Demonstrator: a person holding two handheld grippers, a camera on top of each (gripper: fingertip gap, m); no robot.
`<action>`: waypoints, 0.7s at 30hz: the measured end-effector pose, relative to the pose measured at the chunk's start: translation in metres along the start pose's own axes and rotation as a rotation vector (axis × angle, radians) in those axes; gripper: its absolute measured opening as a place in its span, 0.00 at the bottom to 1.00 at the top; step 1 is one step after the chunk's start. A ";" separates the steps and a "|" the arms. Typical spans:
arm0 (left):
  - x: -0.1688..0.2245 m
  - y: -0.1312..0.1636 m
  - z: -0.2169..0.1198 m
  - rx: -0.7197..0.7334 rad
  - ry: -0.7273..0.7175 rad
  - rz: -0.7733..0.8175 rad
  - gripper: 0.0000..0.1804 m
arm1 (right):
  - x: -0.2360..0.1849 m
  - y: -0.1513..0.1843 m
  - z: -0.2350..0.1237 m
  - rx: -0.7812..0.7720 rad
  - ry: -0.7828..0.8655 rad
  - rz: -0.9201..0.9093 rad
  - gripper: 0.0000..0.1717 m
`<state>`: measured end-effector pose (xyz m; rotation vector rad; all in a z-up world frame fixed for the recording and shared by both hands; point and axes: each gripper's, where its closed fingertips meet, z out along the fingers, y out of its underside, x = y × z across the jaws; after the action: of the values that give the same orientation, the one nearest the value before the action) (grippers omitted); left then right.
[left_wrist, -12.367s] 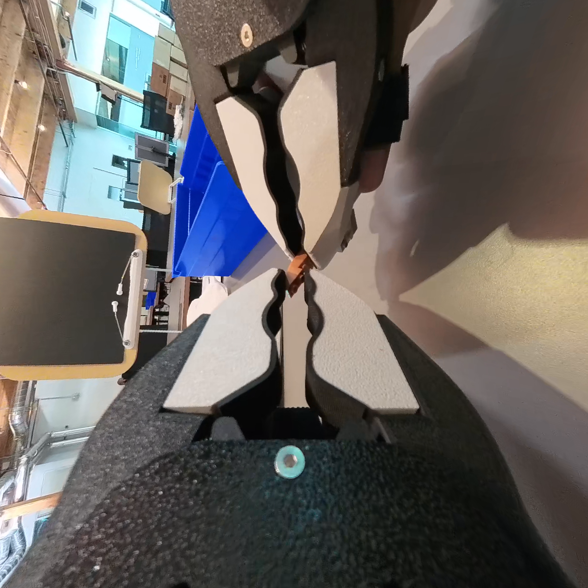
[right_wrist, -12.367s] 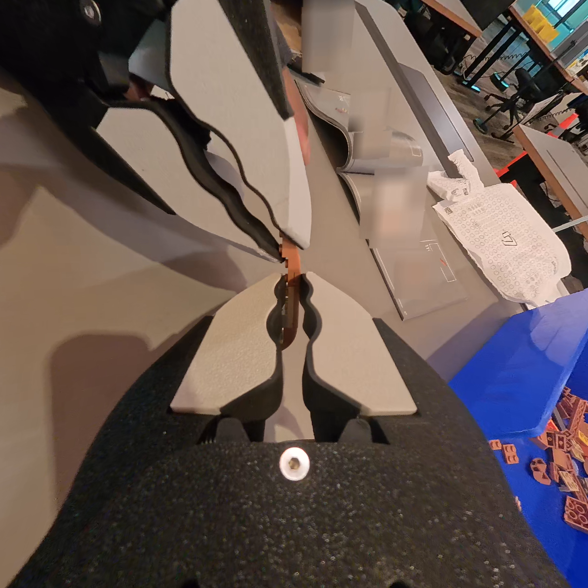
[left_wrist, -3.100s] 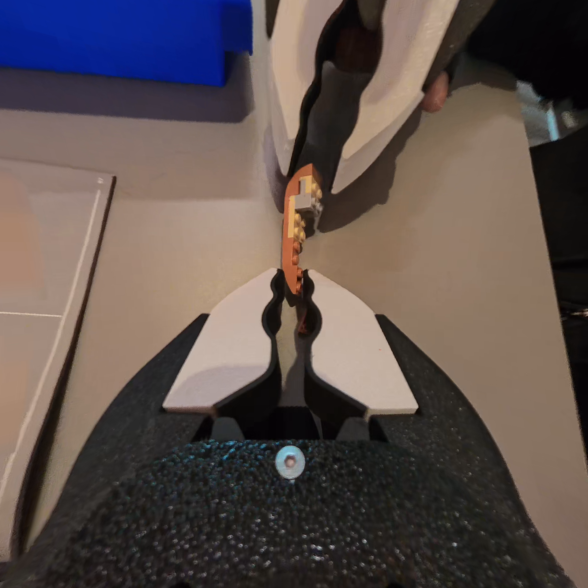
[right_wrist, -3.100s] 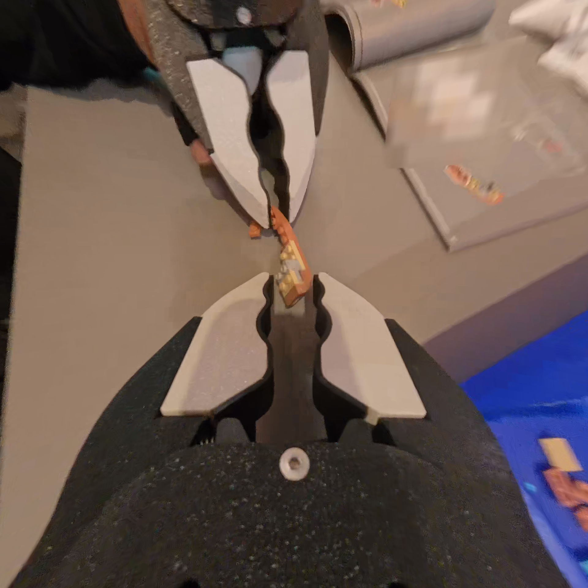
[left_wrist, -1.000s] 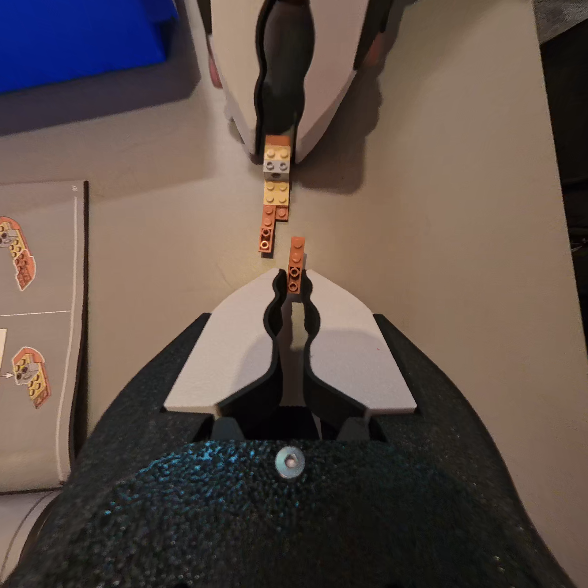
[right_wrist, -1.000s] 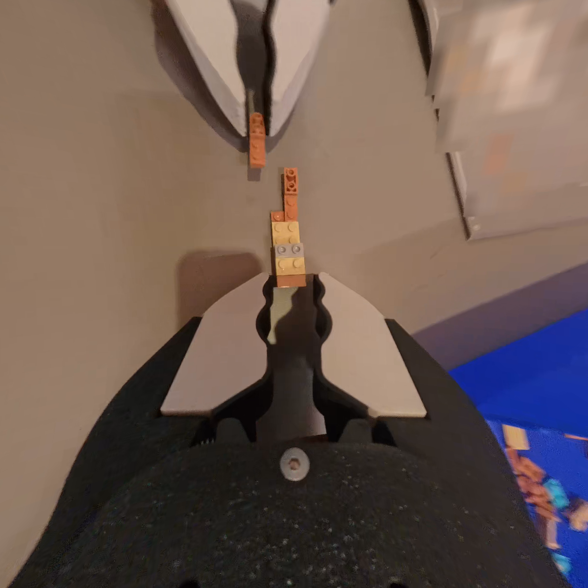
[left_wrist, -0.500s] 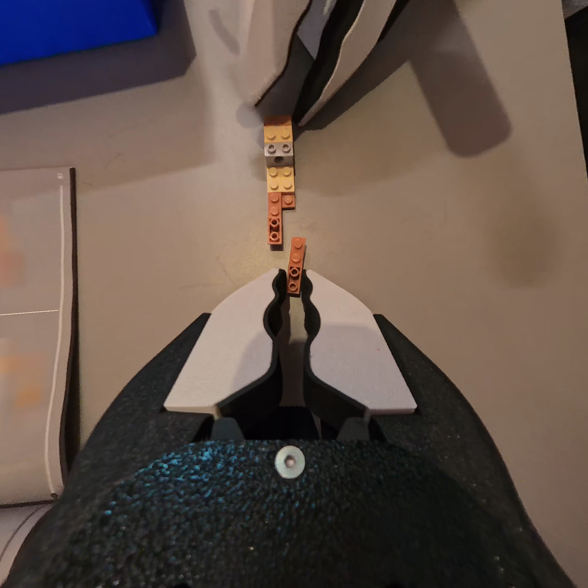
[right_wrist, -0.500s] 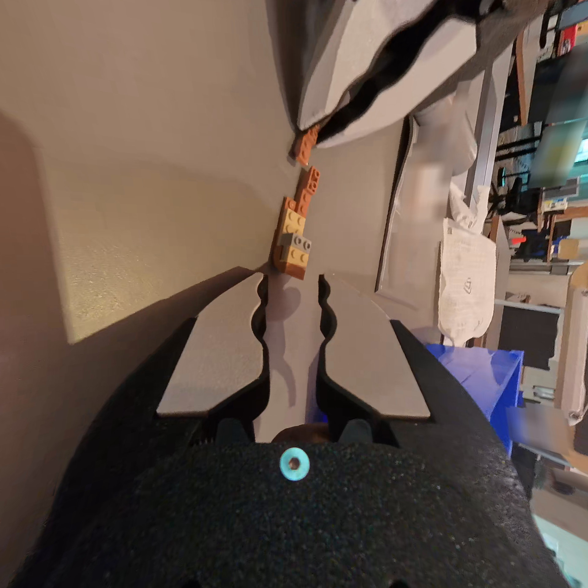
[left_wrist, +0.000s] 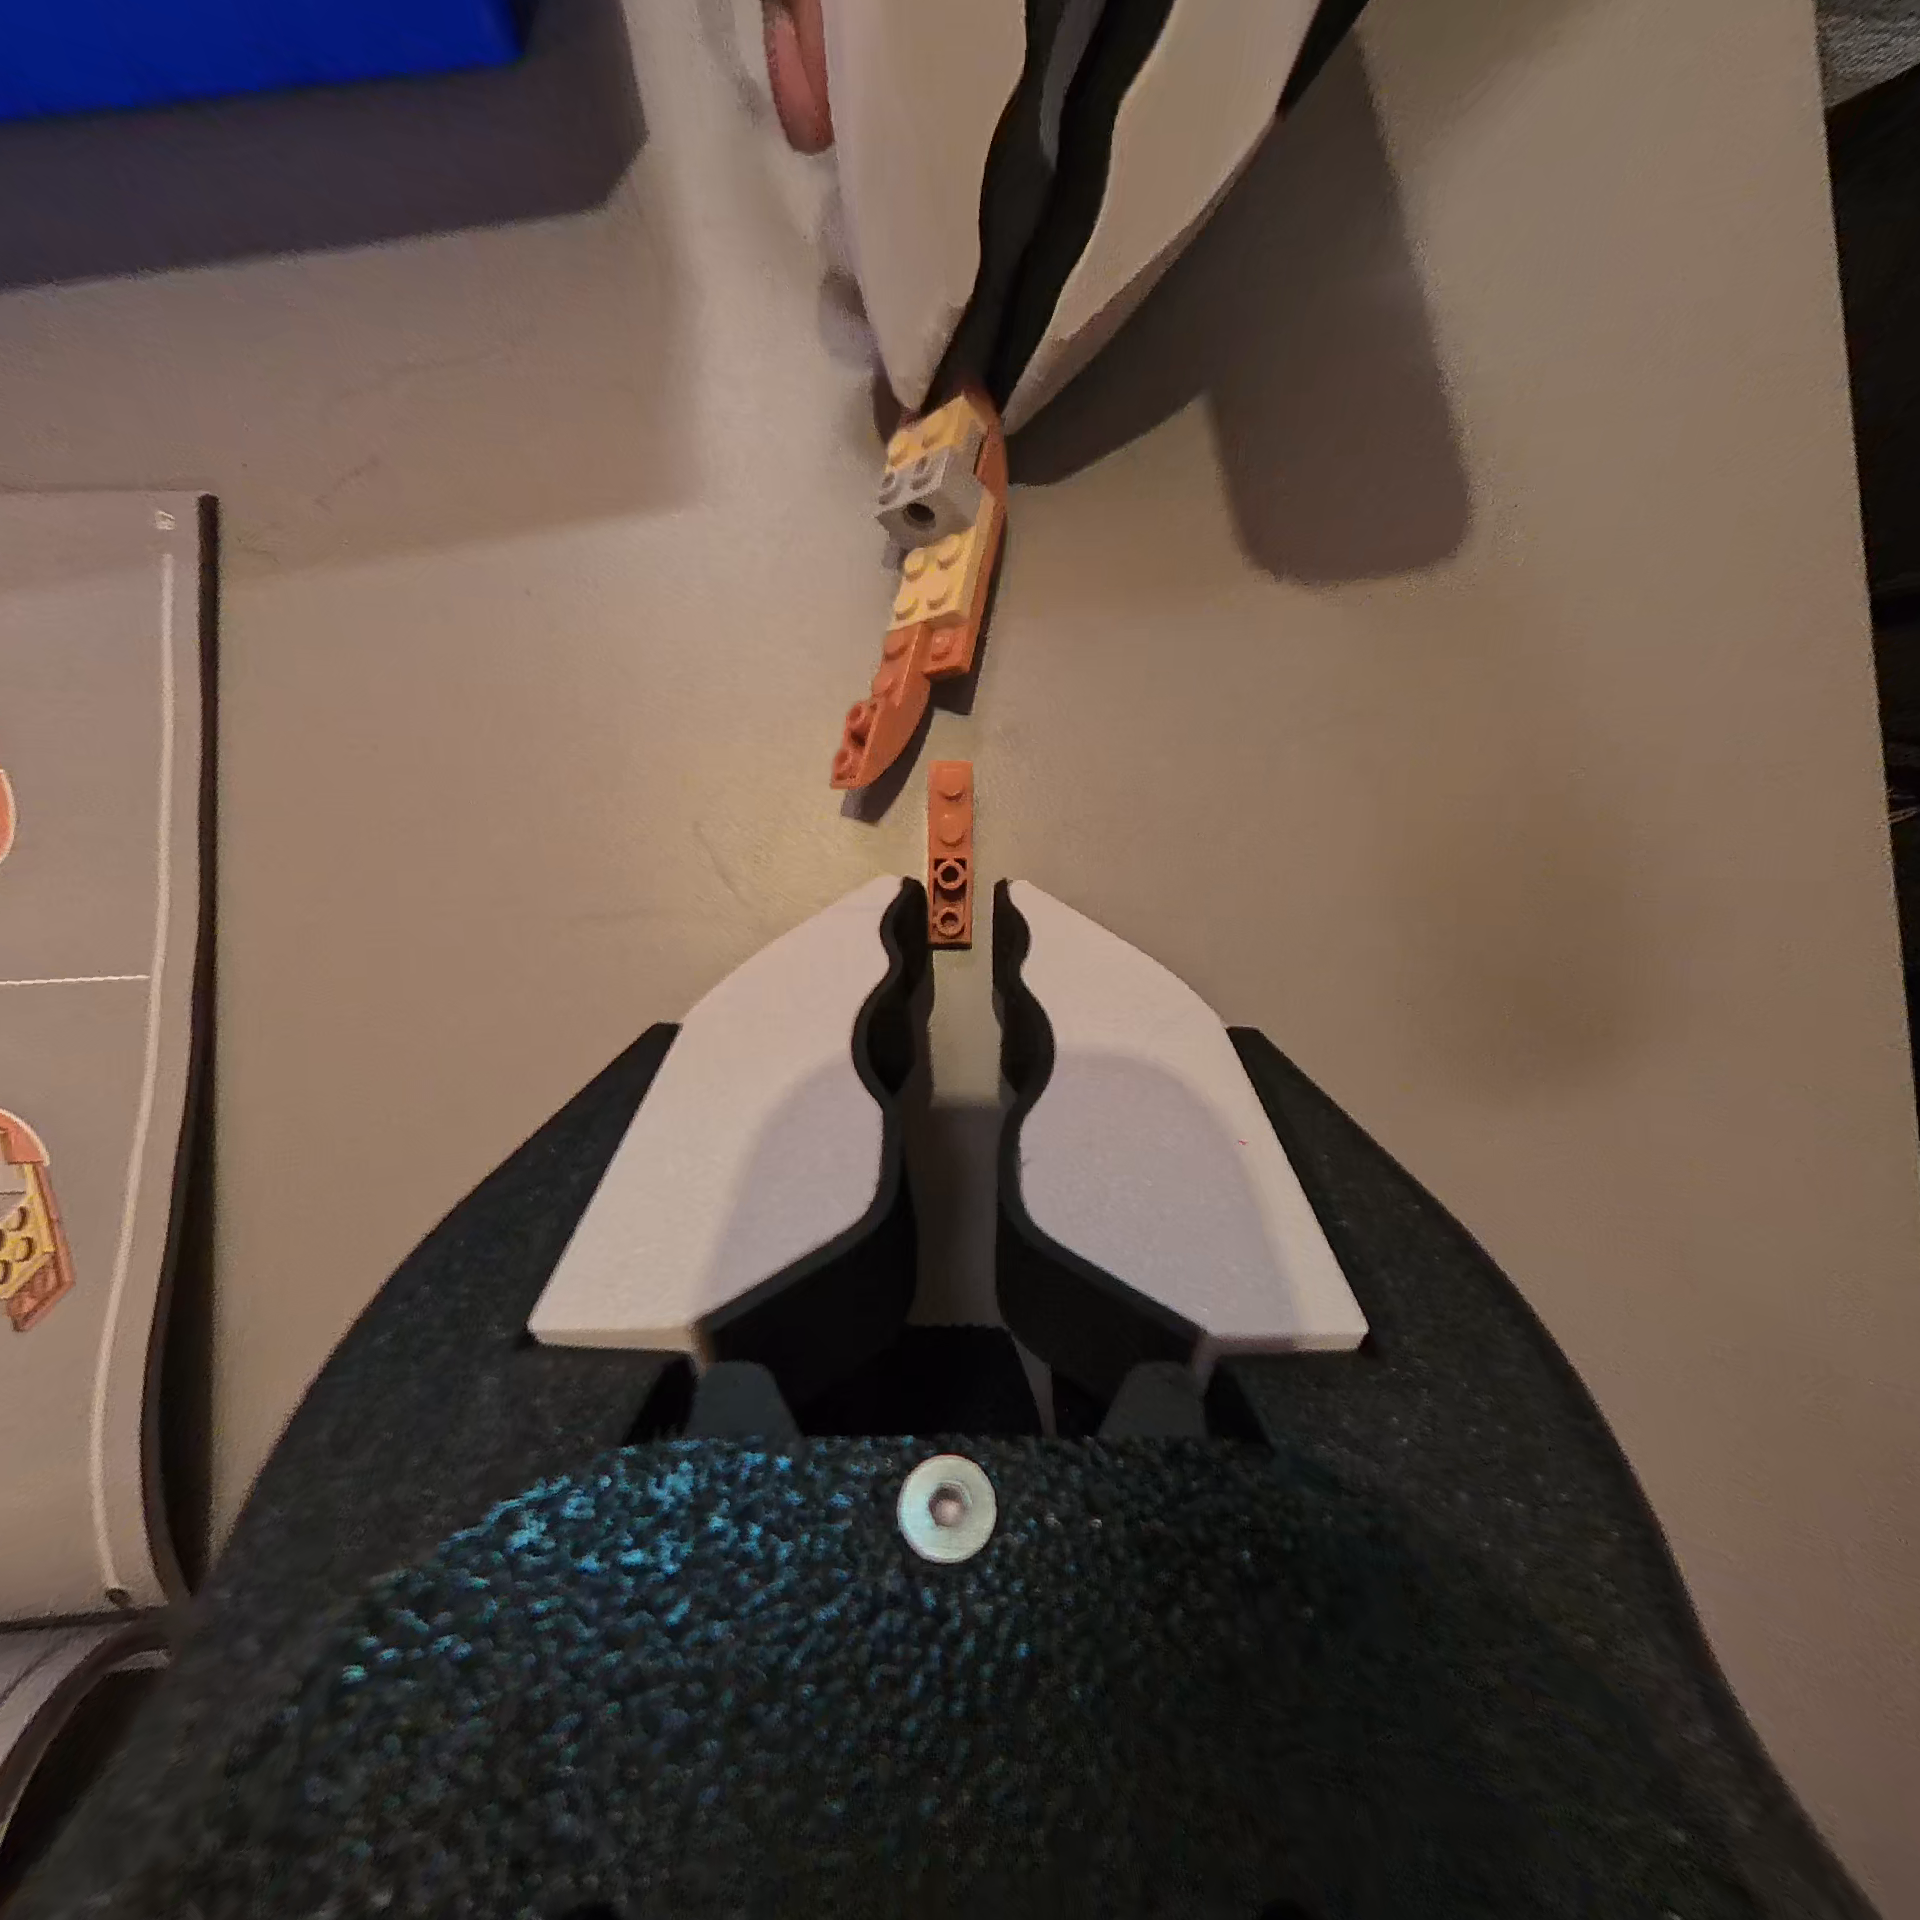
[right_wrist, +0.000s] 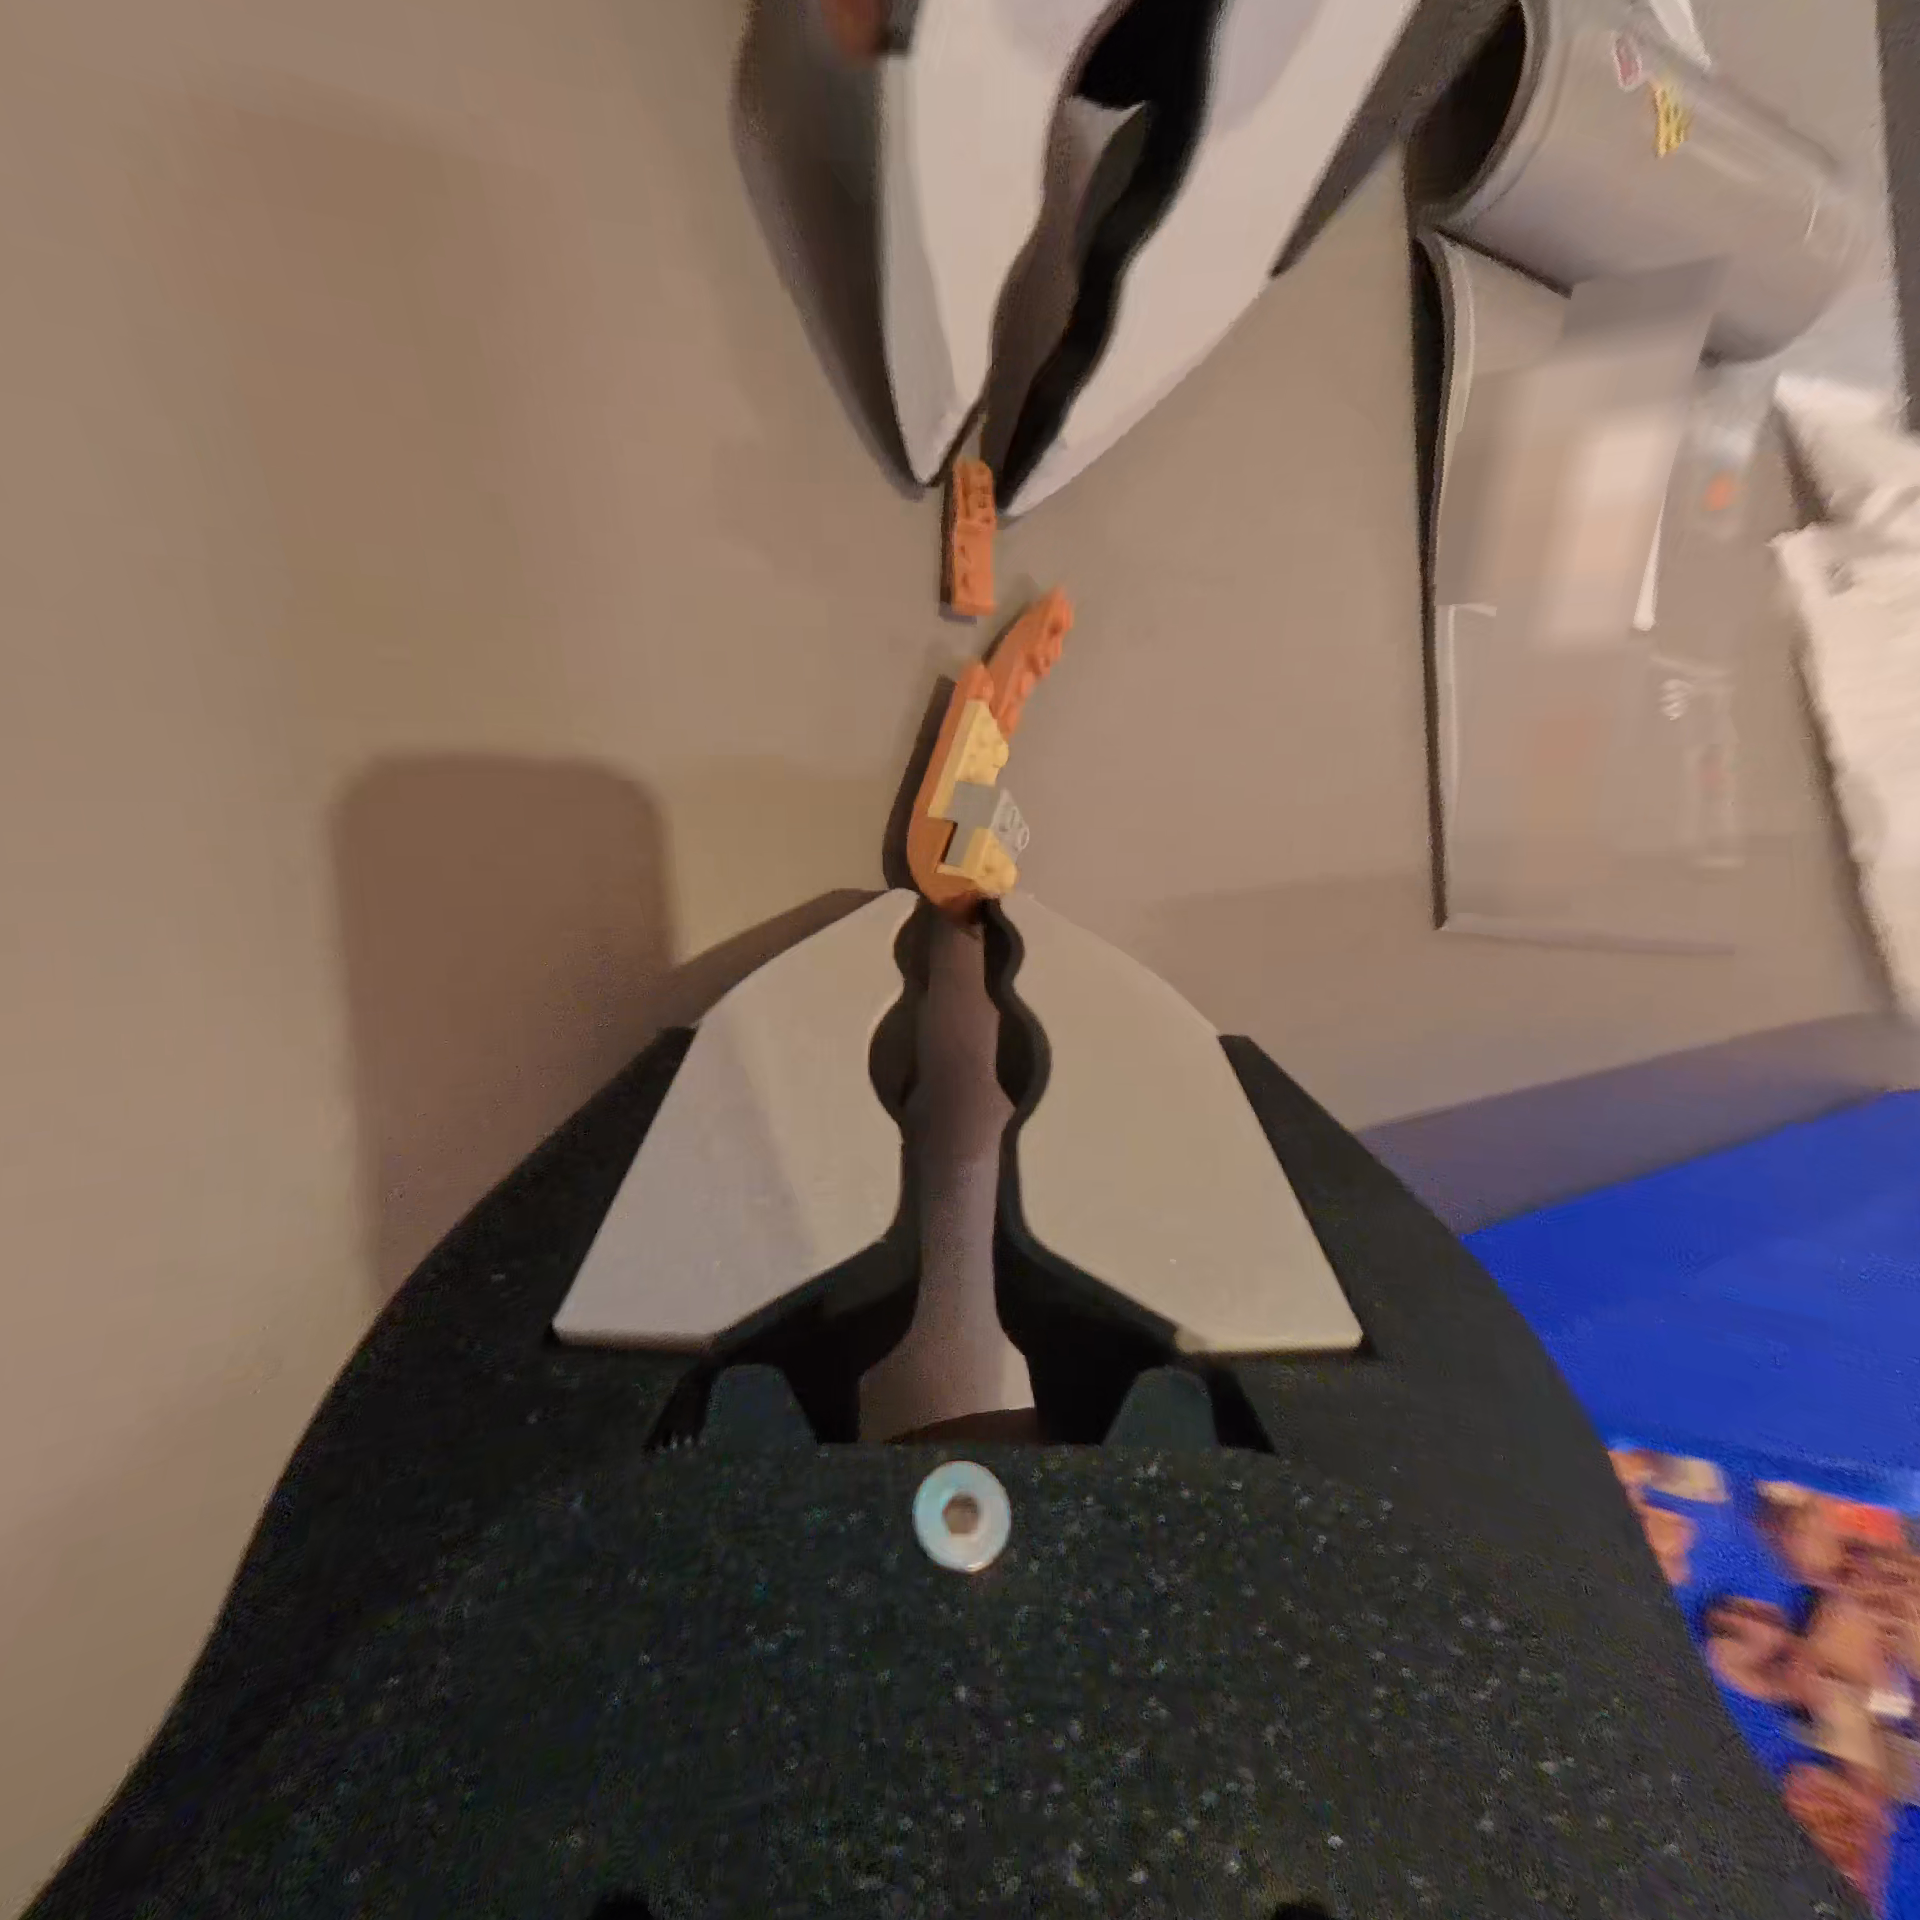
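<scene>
A small orange plate (left_wrist: 951, 852) lies on the grey table (left_wrist: 1455, 727) between my left gripper's (left_wrist: 961, 899) fingertips. The left pad is against it, and a thin gap shows between it and the right pad, so this gripper is open. My right gripper (right_wrist: 956, 909) is shut on the near end of a brick assembly (right_wrist: 971, 790): an orange curved base with tan and grey bricks on top. It holds the assembly tilted on edge. The left wrist view shows the assembly (left_wrist: 935, 561) hanging from the right gripper (left_wrist: 966, 400), its free end just beyond the small plate.
An open instruction booklet (left_wrist: 104, 935) lies left of the left gripper and shows in the right wrist view (right_wrist: 1558, 623). A blue bin (right_wrist: 1662, 1247) holding several loose bricks stands at the lower right. It also shows in the left wrist view (left_wrist: 208, 52).
My right gripper has shut on the end of the assembly, which lay flat, and tipped it up on edge. My left jaws have eased apart, opening a gap beside the small orange plate.
</scene>
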<state>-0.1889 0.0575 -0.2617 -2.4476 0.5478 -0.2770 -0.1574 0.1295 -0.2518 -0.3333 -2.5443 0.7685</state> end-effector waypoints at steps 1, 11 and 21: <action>0.001 0.000 0.000 -0.003 0.005 -0.003 0.06 | -0.001 -0.001 -0.001 0.016 -0.033 0.076 0.05; 0.000 0.000 -0.001 0.004 0.021 -0.056 0.06 | -0.003 0.011 -0.005 -0.008 -0.095 0.238 0.15; 0.000 -0.003 0.006 0.005 0.000 -0.061 0.09 | 0.004 0.000 0.008 -0.033 0.013 0.201 0.15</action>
<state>-0.1859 0.0628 -0.2648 -2.4623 0.4724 -0.3034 -0.1646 0.1272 -0.2558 -0.6104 -2.5404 0.7938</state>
